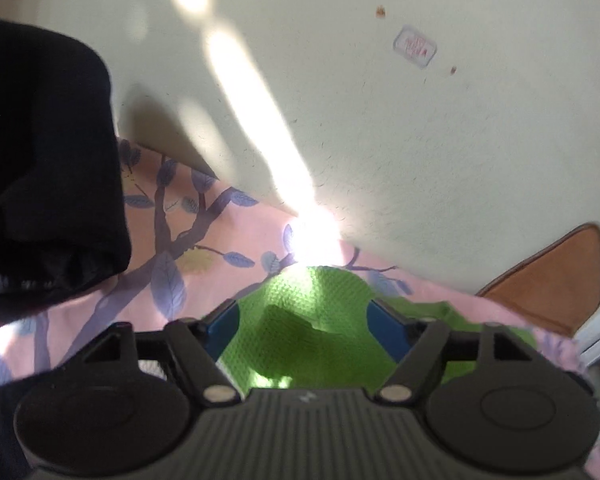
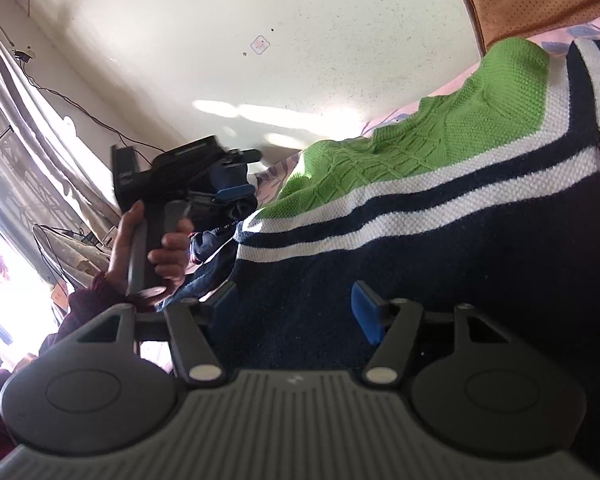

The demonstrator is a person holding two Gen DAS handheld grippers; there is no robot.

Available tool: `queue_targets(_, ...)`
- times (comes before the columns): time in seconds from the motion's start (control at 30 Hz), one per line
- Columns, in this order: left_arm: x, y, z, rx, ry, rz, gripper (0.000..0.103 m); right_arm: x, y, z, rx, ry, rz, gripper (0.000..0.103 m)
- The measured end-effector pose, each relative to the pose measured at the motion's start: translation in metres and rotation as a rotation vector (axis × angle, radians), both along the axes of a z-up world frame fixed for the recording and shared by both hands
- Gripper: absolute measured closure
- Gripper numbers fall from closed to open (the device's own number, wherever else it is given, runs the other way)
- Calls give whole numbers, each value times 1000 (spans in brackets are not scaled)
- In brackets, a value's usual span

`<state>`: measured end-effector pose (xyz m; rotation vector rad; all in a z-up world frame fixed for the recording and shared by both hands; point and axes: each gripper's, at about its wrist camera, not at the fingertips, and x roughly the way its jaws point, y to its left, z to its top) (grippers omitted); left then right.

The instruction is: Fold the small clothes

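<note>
A small knit sweater [image 2: 440,216], navy with white stripes and a green top part, lies on a pink bed sheet [image 1: 112,292] printed with purple branches. My right gripper [image 2: 296,310] is low over the navy part. Its blue pads [image 2: 366,312] are wide apart and press on nothing, so it is open. My left gripper [image 1: 306,326] is open above the green knit [image 1: 320,300], with cloth showing in the gap but not pinched. In the right wrist view a hand [image 2: 168,252] holds the left gripper [image 2: 236,188] at the sweater's left end, over bunched navy cloth.
A pale wall [image 1: 380,140] rises just behind the bed. A brown pillow [image 1: 556,280] leans at the right. A black garment [image 1: 48,160] fills the left of the left wrist view. A curtain and a bright window [image 2: 8,220] are at far left, with a cable along the wall.
</note>
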<state>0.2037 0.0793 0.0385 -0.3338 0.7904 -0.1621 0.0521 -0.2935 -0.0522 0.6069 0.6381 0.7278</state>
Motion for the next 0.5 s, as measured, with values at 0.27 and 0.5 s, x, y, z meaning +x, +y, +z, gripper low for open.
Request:
queue_targets(0.27,40,-34,-28,222,58,-45,95,4,-5,-4,33,31,8,37)
queue_targets(0.5,50,-14,-27,247,36,52,97,9,-11,-8,81,74,11,37)
